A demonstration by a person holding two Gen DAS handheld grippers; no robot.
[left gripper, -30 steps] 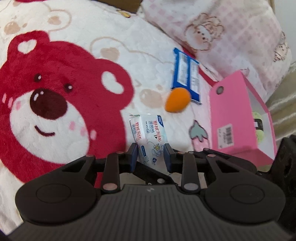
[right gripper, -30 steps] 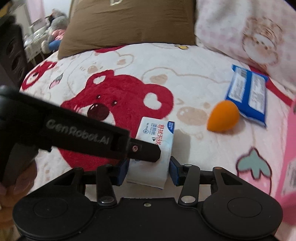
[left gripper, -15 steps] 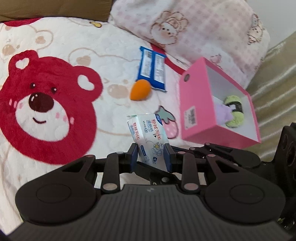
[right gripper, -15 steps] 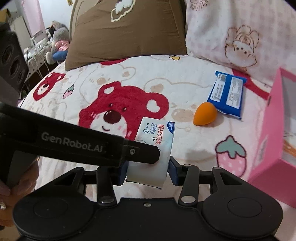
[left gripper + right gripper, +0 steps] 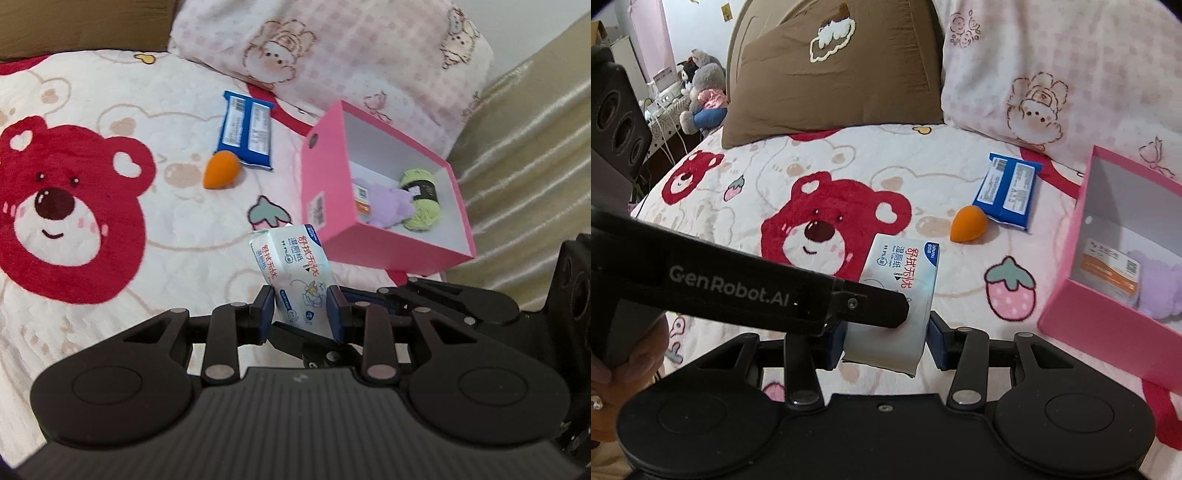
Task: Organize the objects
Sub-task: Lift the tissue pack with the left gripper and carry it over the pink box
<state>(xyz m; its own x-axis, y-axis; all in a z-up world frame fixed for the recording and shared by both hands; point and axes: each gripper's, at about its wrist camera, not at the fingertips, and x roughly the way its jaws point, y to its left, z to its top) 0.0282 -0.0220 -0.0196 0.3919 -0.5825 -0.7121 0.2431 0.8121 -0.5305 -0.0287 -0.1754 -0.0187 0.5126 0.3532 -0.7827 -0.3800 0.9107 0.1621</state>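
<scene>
Both grippers clamp the same wipes pack: in the left wrist view the left gripper [image 5: 301, 308] has its fingers [image 5: 266, 310] pressed on the sides of the wipes pack [image 5: 291, 273], low in the middle of the frame, and in the right wrist view the right gripper [image 5: 886, 338] grips the wipes pack [image 5: 897, 291] from either side while the left gripper's black arm (printed with white lettering) crosses in from the left and rests on the pack's face. The pack is held above the bed [image 5: 177, 229], whose cover shows a red bear. Right of centre in the left wrist view stands a pink box [image 5: 317, 184], open, with a green yarn ball [image 5: 421, 199] and a purple soft thing [image 5: 388, 205] inside. Further up, an orange sponge [image 5: 221, 170] lies touching a blue packet [image 5: 246, 134]. A pink pillow [image 5: 332, 55] fills the top of the frame. A hand [image 5: 613, 369] shows at the lower left edge of the right wrist view.
</scene>
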